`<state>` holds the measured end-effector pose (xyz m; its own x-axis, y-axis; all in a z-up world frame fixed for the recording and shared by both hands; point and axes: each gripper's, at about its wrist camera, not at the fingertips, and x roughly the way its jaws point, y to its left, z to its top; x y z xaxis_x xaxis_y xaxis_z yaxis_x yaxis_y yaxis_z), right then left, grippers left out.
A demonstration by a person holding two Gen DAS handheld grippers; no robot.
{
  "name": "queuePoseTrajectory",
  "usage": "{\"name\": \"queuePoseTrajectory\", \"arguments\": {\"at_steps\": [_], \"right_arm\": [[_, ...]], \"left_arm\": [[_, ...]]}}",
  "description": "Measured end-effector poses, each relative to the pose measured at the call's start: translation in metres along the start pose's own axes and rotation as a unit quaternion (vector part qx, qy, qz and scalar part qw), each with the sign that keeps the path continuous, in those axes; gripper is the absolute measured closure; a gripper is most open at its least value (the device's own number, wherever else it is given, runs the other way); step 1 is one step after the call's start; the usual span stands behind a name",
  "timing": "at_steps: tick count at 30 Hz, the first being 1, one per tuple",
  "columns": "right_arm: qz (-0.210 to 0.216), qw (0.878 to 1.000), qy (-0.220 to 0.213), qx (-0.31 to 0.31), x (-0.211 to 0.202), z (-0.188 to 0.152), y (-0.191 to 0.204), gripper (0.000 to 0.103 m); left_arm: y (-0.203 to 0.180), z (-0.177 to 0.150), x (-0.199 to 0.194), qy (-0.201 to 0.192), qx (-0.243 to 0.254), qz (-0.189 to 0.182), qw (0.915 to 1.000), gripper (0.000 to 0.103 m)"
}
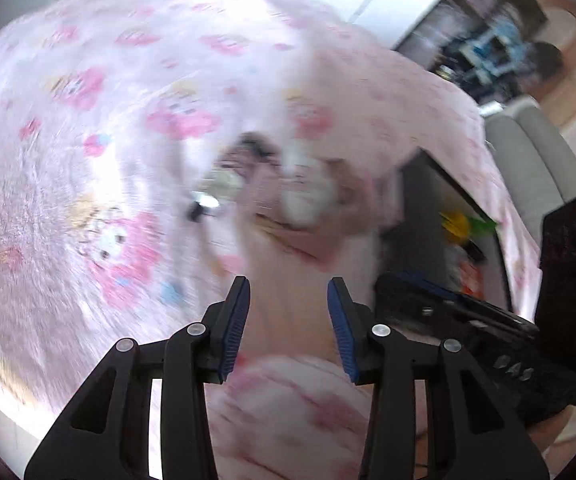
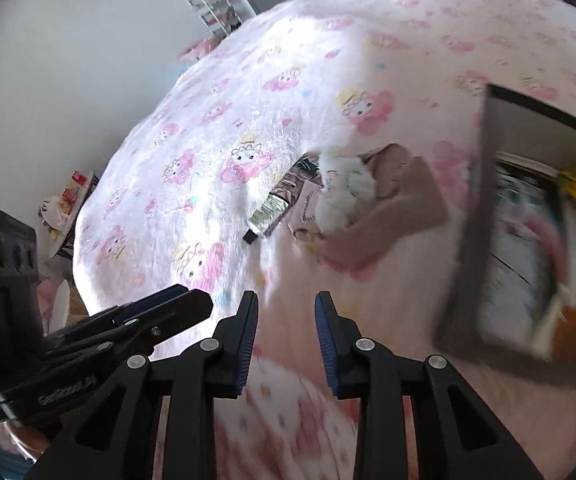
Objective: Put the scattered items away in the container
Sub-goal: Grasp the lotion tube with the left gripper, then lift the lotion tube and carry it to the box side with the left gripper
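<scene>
Pink blanket (image 2: 216, 128) bears a tube (image 2: 268, 216), white plush (image 2: 341, 192) — container (image 2: 527, 220) beside; both jaws spread, empty.

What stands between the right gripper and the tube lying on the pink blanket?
Nothing visible does. Only bare blanket lies between the open right gripper and the tube. The white plush toy lies beside the tube, toward the box, not in the path.

bed, pink cartoon-print blanket (image 2: 248, 128): tube (image 2: 266, 210), white plush toy (image 2: 341, 192), beige cloth (image 2: 395, 216), dark open container (image 2: 467, 240).
</scene>
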<state>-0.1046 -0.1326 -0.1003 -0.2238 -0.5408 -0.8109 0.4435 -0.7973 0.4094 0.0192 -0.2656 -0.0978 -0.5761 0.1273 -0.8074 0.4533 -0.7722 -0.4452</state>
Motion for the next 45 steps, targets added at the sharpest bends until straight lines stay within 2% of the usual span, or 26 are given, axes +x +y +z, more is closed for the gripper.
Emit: {"name": "queuePoseTrajectory", "arguments": {"at_steps": [5,10,14,16,18,20,22,24,26,30,35,39,42,45], "right_arm": [[0.013,0.999,0.035,0.008,0.06,0.035,-0.001,0.076],[0.007,0.998,0.068,0.01,0.107,0.053,-0.003,0.076],[0.001,0.996,0.087,0.005,0.13,0.056,-0.007,0.076],[0.002,0.995,0.1,0.007,0.141,0.057,-0.008,0.076],[0.021,0.993,0.115,0.016,0.155,0.058,-0.01,0.076],[0.036,0.991,0.128,0.025,0.163,0.059,-0.011,0.076],[0.049,0.992,0.114,0.025,0.153,0.058,-0.01,0.075],[0.078,0.991,0.102,0.035,0.138,0.055,-0.011,0.075],[0.099,0.989,0.096,0.047,0.123,0.052,-0.012,0.076],[0.11,0.991,0.069,0.04,0.075,0.037,-0.008,0.076],[0.129,0.989,0.036,0.055,0.008,-0.004,-0.018,0.076],[0.137,0.988,0.02,0.068,-0.036,-0.045,-0.026,0.076],[0.138,0.987,0.03,0.08,-0.056,-0.078,-0.036,0.076],[0.133,0.987,0.027,0.09,-0.071,-0.108,-0.052,0.076]], "left_arm": [[0.049,0.029,0.044,0.018,-0.046,-0.009,0.9988,0.064],[0.08,0.056,0.089,0.04,-0.081,-0.048,0.9948,0.063],[0.085,0.07,0.121,0.061,-0.092,-0.073,0.9912,0.057],[0.085,0.073,0.132,0.073,-0.098,-0.072,0.9899,0.057],[0.079,0.072,0.135,0.08,-0.096,-0.06,0.9903,0.061],[0.077,0.07,0.127,0.074,-0.103,-0.063,0.9899,0.064],[0.076,0.067,0.115,0.064,-0.114,-0.075,0.9885,0.067],[0.071,0.063,0.098,0.054,-0.123,-0.11,0.9848,0.071],[0.058,0.058,0.081,0.04,-0.114,-0.111,0.9865,0.072],[0.017,0.042,0.045,0.022,-0.075,-0.102,0.9918,0.072],[-0.034,0.007,0.005,0.017,-0.036,-0.104,0.9938,0.072],[-0.072,-0.036,-0.015,0.039,-0.015,-0.123,0.9915,0.072],[-0.104,-0.068,-0.012,0.056,0.012,-0.105,0.9929,0.072],[-0.13,-0.093,0.003,0.087,0.031,-0.107,0.99,0.072]]}}
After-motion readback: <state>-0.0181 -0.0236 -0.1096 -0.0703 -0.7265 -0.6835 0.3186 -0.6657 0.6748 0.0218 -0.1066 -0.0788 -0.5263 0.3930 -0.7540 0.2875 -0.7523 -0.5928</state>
